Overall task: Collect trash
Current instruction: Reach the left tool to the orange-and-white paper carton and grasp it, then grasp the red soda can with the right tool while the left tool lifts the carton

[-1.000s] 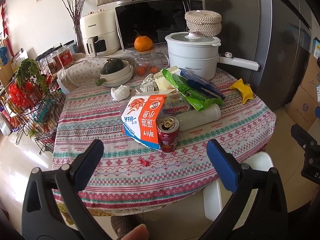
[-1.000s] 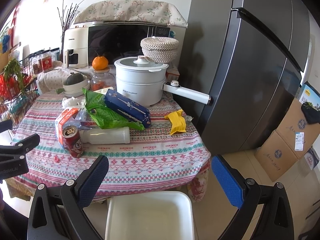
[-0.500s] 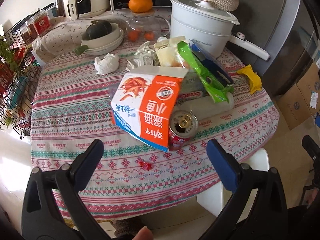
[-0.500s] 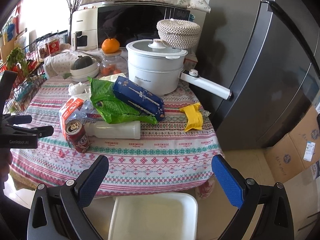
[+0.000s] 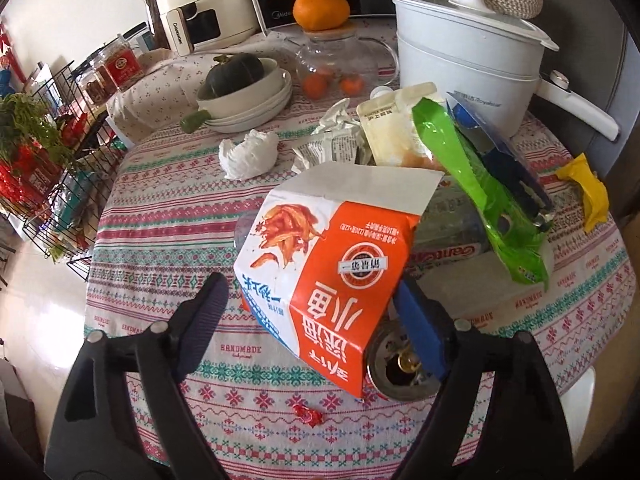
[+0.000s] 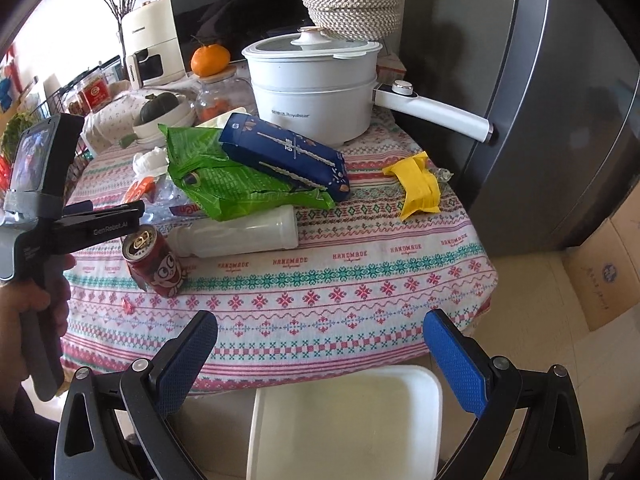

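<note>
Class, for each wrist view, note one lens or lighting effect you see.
Left wrist view: fisheye bends the table edge; dark corners frame it. Right wrist view: daylight washes out the wall at upper left; the fridge door bows.

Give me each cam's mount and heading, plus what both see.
Left wrist: on the left hand-held gripper, angled down at the orange-and-white carton between its jaws, which have just been closing; no hand shows.
Right wrist: on the right hand-held gripper, angled down over the table edge and white bin; the left hand shows.
Shared: red can, green bag, white pot.
</note>
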Motion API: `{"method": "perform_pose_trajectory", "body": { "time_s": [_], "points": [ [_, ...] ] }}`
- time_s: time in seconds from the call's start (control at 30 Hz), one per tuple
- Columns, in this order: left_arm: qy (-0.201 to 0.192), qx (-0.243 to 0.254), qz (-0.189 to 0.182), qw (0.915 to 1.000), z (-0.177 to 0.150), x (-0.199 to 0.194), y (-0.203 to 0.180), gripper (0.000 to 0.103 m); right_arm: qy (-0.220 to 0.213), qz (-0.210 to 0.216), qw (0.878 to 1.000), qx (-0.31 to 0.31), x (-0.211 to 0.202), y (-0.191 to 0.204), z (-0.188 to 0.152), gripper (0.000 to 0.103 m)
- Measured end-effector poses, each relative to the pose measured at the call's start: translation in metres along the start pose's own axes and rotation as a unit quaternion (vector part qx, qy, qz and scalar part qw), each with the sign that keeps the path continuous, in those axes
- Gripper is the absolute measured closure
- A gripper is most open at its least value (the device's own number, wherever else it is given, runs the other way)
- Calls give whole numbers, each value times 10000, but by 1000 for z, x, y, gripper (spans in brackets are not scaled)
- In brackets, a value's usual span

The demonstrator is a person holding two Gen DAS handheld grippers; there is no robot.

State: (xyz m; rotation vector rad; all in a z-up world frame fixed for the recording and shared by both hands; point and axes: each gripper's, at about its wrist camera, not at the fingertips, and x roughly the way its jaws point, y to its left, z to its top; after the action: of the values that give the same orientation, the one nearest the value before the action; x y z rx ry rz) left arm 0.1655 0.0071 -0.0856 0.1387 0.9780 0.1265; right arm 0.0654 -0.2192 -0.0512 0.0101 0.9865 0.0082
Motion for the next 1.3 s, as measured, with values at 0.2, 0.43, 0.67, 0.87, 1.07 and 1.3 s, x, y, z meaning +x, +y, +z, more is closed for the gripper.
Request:
{"method": "perform_pose_trajectory", "body": {
  "time_s": [0.2,0.43,0.67,0.87,1.07,1.3],
  "points": [
    [266,-331,-189,9989,1,16,14,62,23,-56,9999,-86,5,5,-2,0],
    [-110,-470,-72,9988,4,0,44,91,-112,62,9994,-337,8,26,3,0],
    [-27,-824,-562,9950,-11,-6,93,101,-71,742,9967,-333,25,61,15,0],
    [-152,-836,-813,9931,-28,-25,121,101,27,1096,9921,-607,48,109,24,0],
    [-232,-807,-1024,9912,-42,-38,137,101,168,1359,9879,-734,76,148,30,7],
    [-181,-701,-1115,9911,-50,-39,139,101,254,1400,9872,-725,103,167,38,20]
  ]
}}
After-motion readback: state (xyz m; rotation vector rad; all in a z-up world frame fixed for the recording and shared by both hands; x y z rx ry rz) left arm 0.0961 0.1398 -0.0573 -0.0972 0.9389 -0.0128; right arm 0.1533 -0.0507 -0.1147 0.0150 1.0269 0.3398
